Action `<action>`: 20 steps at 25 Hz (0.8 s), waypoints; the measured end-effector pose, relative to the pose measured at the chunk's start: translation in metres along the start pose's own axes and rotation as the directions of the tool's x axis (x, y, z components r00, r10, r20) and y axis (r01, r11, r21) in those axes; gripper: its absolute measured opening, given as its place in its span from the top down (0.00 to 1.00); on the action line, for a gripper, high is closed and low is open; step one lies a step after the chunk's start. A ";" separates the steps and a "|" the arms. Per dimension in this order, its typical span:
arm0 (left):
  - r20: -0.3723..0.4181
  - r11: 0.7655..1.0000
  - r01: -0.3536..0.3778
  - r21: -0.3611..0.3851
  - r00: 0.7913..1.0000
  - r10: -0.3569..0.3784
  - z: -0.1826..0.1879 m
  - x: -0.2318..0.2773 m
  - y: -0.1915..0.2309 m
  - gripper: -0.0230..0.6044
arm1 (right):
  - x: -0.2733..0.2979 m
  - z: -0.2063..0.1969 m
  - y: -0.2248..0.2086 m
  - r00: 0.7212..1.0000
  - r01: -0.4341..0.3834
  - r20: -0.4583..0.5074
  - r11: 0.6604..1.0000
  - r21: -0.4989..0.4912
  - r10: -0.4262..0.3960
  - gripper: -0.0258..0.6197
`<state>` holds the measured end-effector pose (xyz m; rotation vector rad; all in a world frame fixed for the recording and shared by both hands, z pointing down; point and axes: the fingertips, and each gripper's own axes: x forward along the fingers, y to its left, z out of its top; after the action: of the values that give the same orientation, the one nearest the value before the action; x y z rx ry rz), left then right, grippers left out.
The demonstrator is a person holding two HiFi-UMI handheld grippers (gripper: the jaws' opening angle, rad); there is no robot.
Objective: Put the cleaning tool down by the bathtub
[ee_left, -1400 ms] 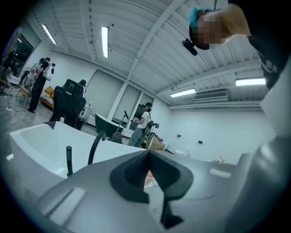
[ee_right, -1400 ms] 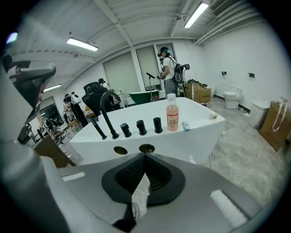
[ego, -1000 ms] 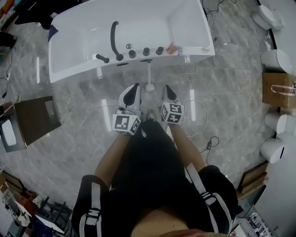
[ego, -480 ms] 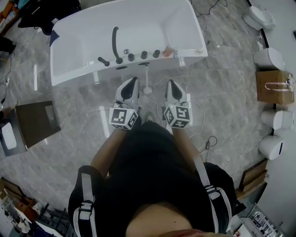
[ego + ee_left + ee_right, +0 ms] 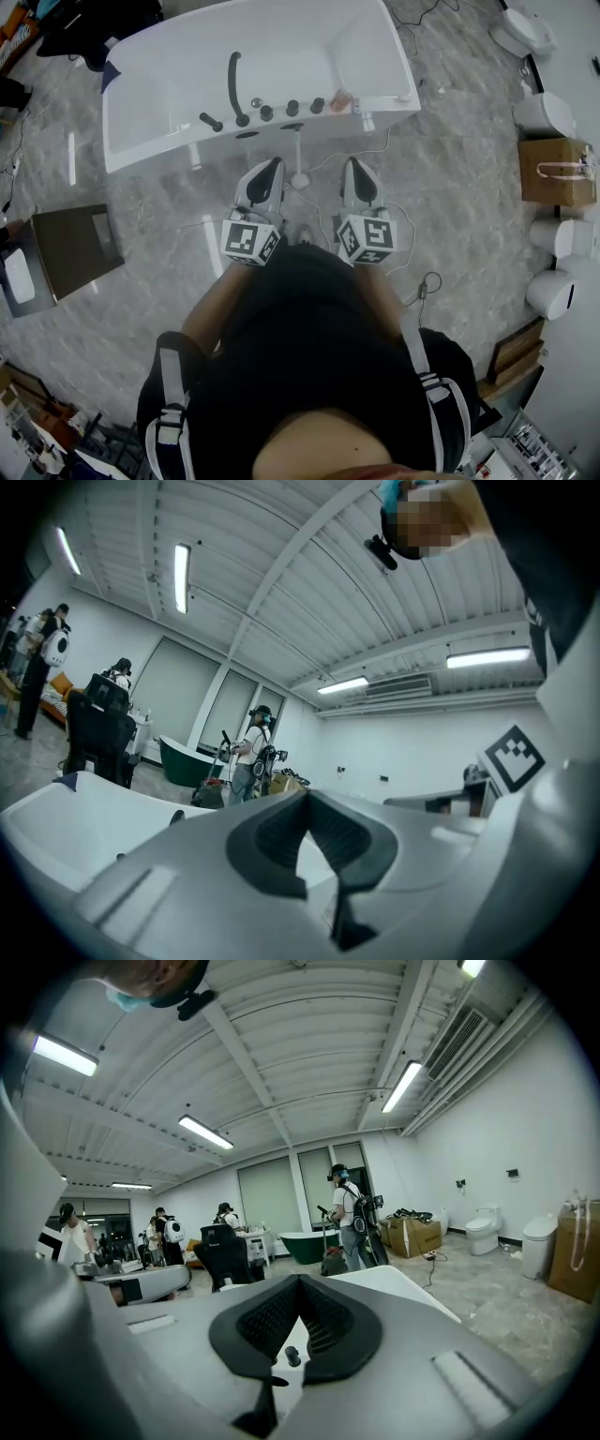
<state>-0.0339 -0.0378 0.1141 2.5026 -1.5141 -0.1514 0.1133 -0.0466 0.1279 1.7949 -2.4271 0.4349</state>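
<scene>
Both grippers empty: left gripper and right gripper each have their fingers closed tip to tip with nothing between them, which both gripper views confirm. The cleaning tool, a thin white stick with a round head at its near end, is on the marble floor just near of the white bathtub, and its far end reaches the tub's near wall below the dark tap knobs. The tool sits in the gap between the two sets of fingers, left ones to its left and right ones to its right, clear of both.
</scene>
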 end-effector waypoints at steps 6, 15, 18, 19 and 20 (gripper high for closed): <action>-0.003 1.000 0.014 0.008 1.000 -0.014 -0.002 0.002 -0.004 0.95 | -0.001 0.012 0.001 0.999 -0.007 0.032 1.000 -0.005 0.008 0.96; -0.007 1.000 0.024 0.002 1.000 -0.024 0.000 0.006 -0.006 0.95 | 0.002 0.024 0.003 0.999 -0.013 0.045 1.000 -0.018 0.014 0.96; -0.006 1.000 0.026 0.000 1.000 -0.026 0.000 0.007 -0.004 0.95 | 0.004 0.026 0.005 0.998 -0.017 0.053 1.000 -0.019 0.018 0.96; -0.004 1.000 0.027 0.000 1.000 -0.027 0.001 0.008 -0.004 0.95 | 0.004 0.026 0.005 0.998 -0.020 0.055 1.000 -0.020 0.021 0.96; -0.002 1.000 0.029 0.002 1.000 -0.029 0.001 0.008 -0.004 0.95 | 0.004 0.027 0.006 0.998 -0.023 0.057 1.000 -0.021 0.025 0.96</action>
<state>-0.0270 -0.0438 0.1121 2.5258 -1.4784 -0.1515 0.1088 -0.0562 0.1021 1.7964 -2.4840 0.3650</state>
